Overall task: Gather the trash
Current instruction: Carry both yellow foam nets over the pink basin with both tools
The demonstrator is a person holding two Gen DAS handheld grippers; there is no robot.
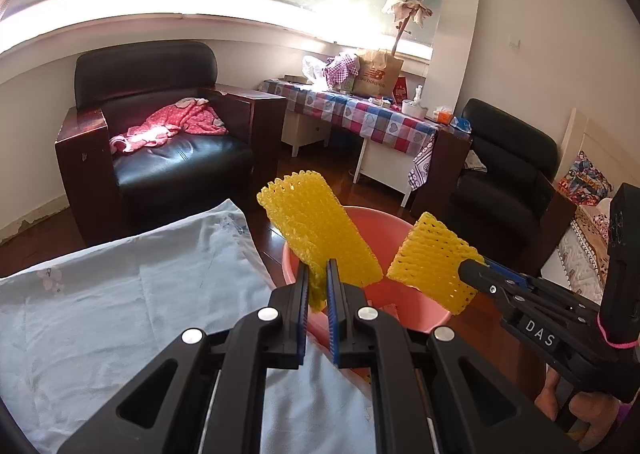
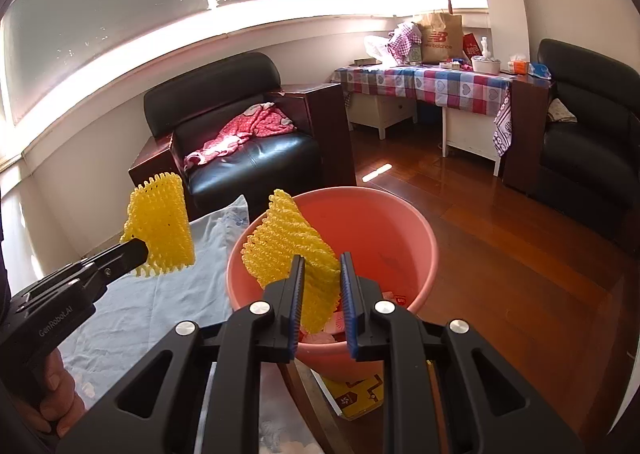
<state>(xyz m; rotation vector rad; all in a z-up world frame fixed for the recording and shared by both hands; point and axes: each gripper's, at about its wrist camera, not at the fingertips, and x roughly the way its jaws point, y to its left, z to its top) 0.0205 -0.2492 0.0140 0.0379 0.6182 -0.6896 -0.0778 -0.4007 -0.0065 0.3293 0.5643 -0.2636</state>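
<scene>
While sunlight floods a lived-in room, the left gripper [image 1: 318, 274] pinches the lower end of a yellow foam net sleeve [image 1: 320, 230], its blue ribbed pads pressed against the soft, honeycombed mesh. The right gripper [image 2: 322, 266] clamps a second yellow foam net [image 2: 288, 250] the same way, the flattened tube standing up and tilting left from its jaws. Both pieces hang over or just beside a round salmon-pink plastic basin [image 2: 416, 222], smooth-walled and glossy, which stands on a dark wooden floor [image 2: 520, 254] next to a pale blue floral cloth [image 1: 120, 314].

Only the right wrist view looks into the basin, where pinkish wrappers and scraps [image 2: 332, 328] lie at the bottom; it also shows a yellow printed carton [image 2: 356, 398] beneath the basin's near edge. The left wrist view shows instead the right gripper's black arm lettered "DAS" and fingers of the hand [image 1: 576, 410] that holds it.

Behind, a black leather armchair [image 1: 160, 126] holds a crumpled pink spotted garment [image 1: 176, 124].
</scene>
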